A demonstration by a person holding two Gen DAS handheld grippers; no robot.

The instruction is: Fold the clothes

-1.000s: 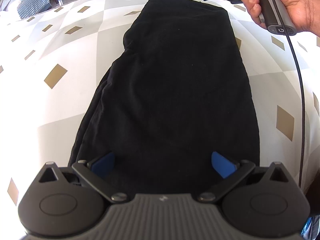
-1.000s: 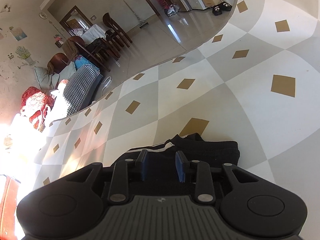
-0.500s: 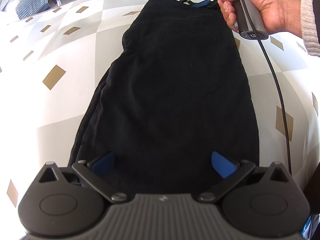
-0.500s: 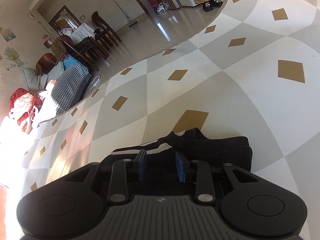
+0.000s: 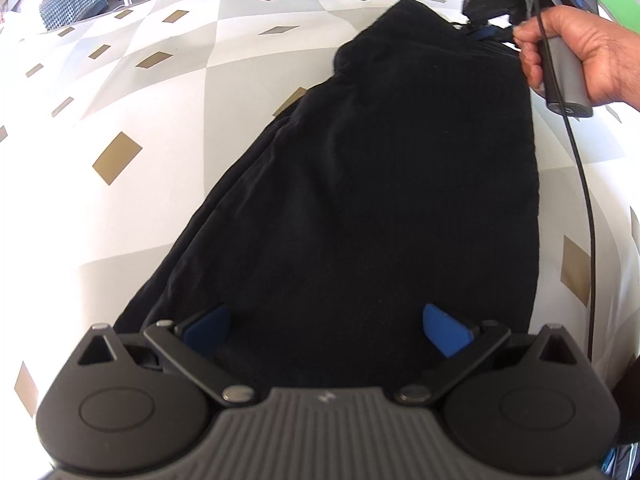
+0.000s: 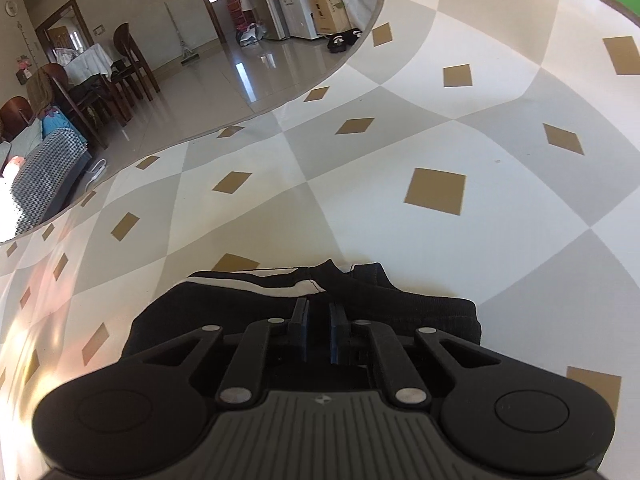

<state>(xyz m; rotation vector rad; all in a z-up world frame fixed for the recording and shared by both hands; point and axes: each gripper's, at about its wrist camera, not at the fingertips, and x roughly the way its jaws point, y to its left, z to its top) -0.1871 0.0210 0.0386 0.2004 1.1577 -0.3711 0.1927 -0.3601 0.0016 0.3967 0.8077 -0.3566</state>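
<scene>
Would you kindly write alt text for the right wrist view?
The right tongs, nearly closed, pinch the edge of a black garment with a white stripe, on a table covered in a grey and white diamond-pattern cloth. Beyond the table's edge lie a glossy tiled floor and dining chairs.

Black garment (image 5: 380,184) on patterned cloth (image 5: 160,120), left claw (image 5: 324,326) spread wide

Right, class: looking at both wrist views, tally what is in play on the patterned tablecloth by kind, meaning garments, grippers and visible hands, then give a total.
Black garment: 1
Grippers: 2, the left gripper open over the near end, the right gripper closed on the far end
Visible hand: 1, holding the right gripper's handle
Total: 4
</scene>
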